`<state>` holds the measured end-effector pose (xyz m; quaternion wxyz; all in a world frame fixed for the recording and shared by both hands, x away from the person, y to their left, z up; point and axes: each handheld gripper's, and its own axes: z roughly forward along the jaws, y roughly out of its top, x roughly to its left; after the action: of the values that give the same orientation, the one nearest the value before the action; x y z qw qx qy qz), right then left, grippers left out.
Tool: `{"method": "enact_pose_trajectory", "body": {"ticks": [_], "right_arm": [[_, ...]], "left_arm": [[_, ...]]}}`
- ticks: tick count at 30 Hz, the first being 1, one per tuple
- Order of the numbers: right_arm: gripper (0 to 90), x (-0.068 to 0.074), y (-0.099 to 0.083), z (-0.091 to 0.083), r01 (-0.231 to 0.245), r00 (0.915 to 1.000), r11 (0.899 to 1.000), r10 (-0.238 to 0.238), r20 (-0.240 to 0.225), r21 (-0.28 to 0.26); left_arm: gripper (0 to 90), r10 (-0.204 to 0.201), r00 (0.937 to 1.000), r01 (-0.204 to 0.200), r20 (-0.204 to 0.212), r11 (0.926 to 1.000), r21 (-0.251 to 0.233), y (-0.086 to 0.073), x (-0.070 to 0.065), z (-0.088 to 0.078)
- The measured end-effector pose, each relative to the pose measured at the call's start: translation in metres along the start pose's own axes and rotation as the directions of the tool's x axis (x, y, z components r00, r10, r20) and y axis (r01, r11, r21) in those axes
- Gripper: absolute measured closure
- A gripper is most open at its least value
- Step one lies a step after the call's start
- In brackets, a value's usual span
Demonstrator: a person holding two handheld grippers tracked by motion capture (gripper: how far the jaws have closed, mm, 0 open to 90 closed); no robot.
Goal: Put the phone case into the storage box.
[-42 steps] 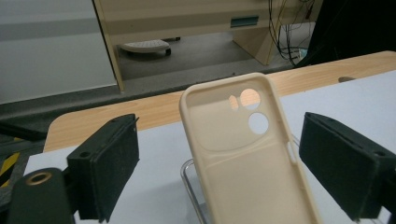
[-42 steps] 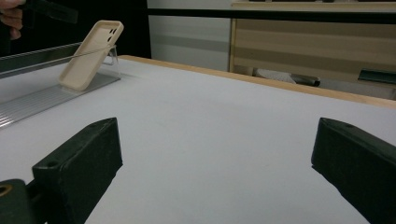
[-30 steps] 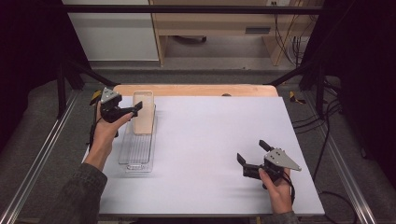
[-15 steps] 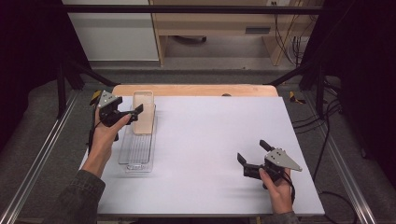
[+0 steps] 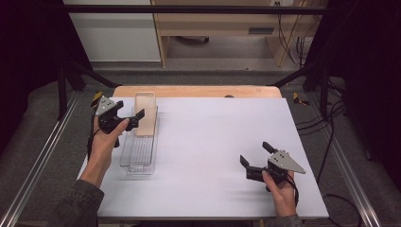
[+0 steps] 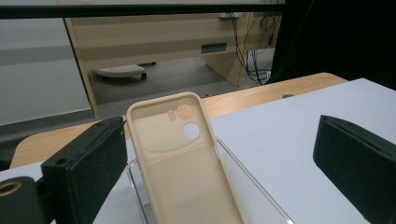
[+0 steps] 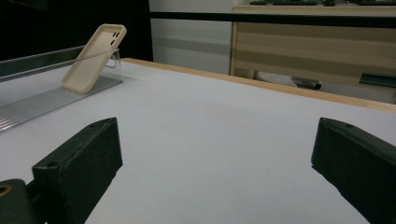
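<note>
A beige phone case (image 5: 145,113) leans tilted against the far end wall of a clear plastic tray (image 5: 137,153) at the table's left, its inner side and camera cutouts facing up (image 6: 187,158). My left gripper (image 5: 130,109) is open just left of the case. In the left gripper view the case stands between the two jaws (image 6: 217,135) and touches neither. My right gripper (image 5: 255,153) rests open near the front right of the white tabletop with nothing between its jaws (image 7: 212,135). From there the case (image 7: 93,58) and the tray (image 7: 37,109) show far off at the left.
The white tabletop (image 5: 222,127) ends in a wooden strip (image 5: 198,91) along its far edge. Metal rails (image 5: 42,156) run along both sides of the table. A wooden desk (image 5: 227,23) and cables stand beyond it.
My left gripper has drifted slightly toward the near side beside the case. The case, the tray and my right gripper have stayed in place.
</note>
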<state>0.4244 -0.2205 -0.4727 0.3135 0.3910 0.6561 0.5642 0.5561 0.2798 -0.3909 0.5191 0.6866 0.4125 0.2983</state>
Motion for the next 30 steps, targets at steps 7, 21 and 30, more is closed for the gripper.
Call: {"method": "enact_pose_trajectory", "body": {"ticks": [7, 21, 30], "right_arm": [[1.9, 0.000, 0.000, 0.000, 0.000, 1.0000, 1.000, 0.000, 0.001, 0.001], [1.9, 0.000, 0.000, -0.001, 0.002, 1.0000, 1.000, -0.002, 0.002, 0.000], [1.9, -0.001, 0.000, -0.002, -0.001, 1.0000, 1.000, 0.001, 0.004, -0.004]], "left_arm": [[2.7, 0.000, 1.0000, 0.000, 0.007, 0.9998, -0.021, 0.000, -0.004, -0.003], [2.7, 0.000, 0.9997, 0.002, 0.025, 0.9975, -0.070, 0.002, -0.010, -0.019], [1.5, -0.004, 0.9991, 0.009, 0.041, 0.9939, -0.110, 0.001, -0.012, -0.035]]}}
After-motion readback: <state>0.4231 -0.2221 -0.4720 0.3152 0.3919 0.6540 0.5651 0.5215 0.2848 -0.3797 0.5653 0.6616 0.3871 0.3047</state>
